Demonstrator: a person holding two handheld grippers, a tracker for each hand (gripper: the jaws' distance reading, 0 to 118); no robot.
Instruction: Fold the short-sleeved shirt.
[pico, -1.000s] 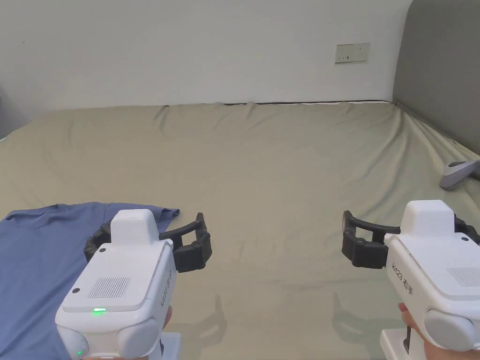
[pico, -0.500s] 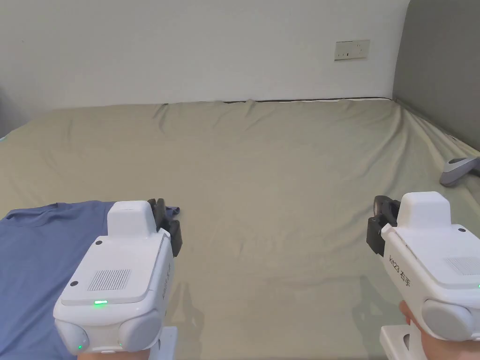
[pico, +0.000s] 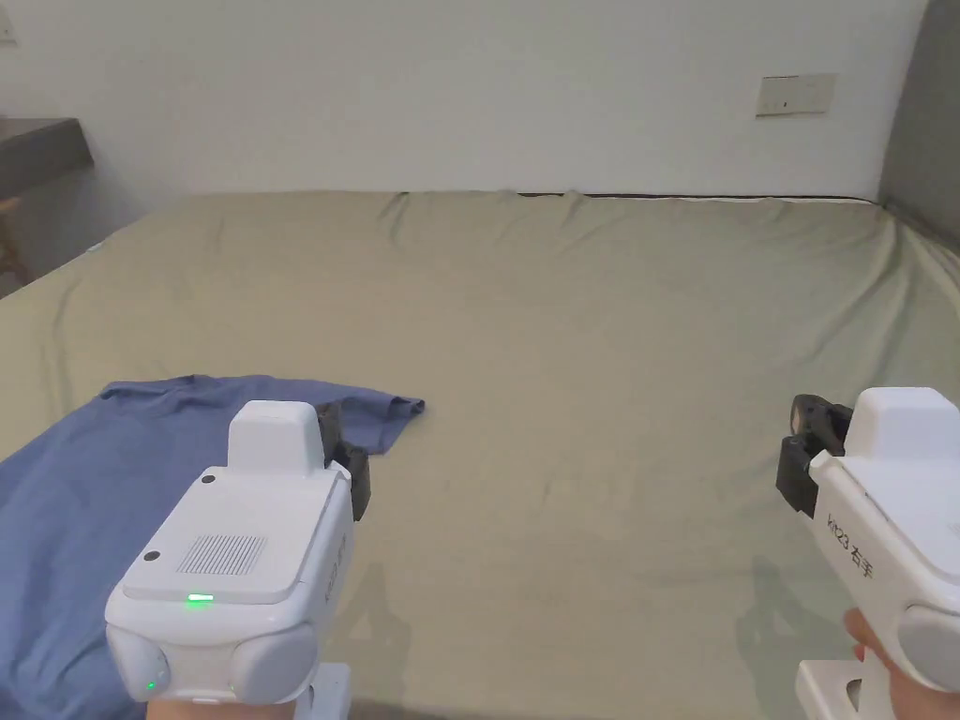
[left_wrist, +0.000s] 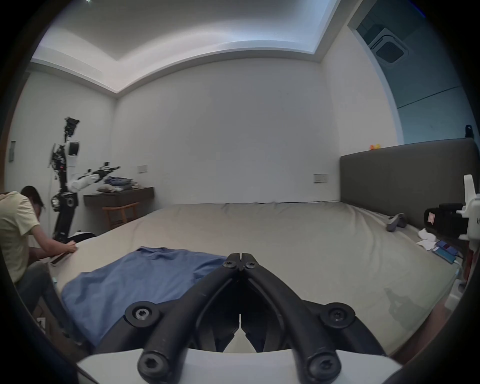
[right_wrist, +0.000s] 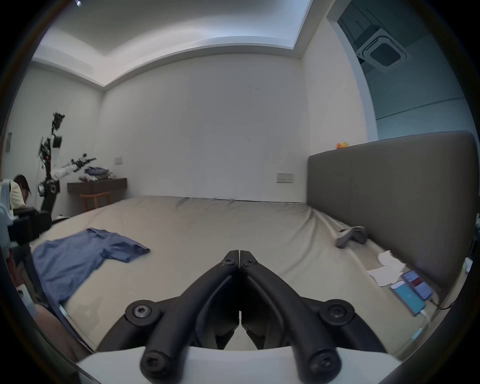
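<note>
A blue short-sleeved shirt (pico: 112, 469) lies spread on the near left part of the olive bed sheet, one sleeve (pico: 380, 412) pointing right. The same shirt (left_wrist: 135, 280) appears left of centre in the left gripper view, and the shirt (right_wrist: 78, 257) sits at the left in the right gripper view. My left gripper (pico: 339, 450) hovers over the shirt's right edge, jaws pressed together with nothing between them. My right gripper (pico: 808, 441) is held over bare sheet at the far right, also shut and empty. The left gripper (left_wrist: 241, 258) and right gripper (right_wrist: 239, 256) tips meet in their own views.
The bed (pico: 581, 309) runs back to a white wall, with a grey headboard (right_wrist: 389, 187) on the right. A grey handheld device (right_wrist: 350, 235), papers and phones (right_wrist: 410, 288) lie beside the headboard. A person (left_wrist: 18, 233) bends at the bed's left edge near a robot stand (left_wrist: 65, 181) and desk.
Both grippers went from open to shut with nothing in them. The head camera has turned left, so the shirt and wall socket sit further right in the picture.
</note>
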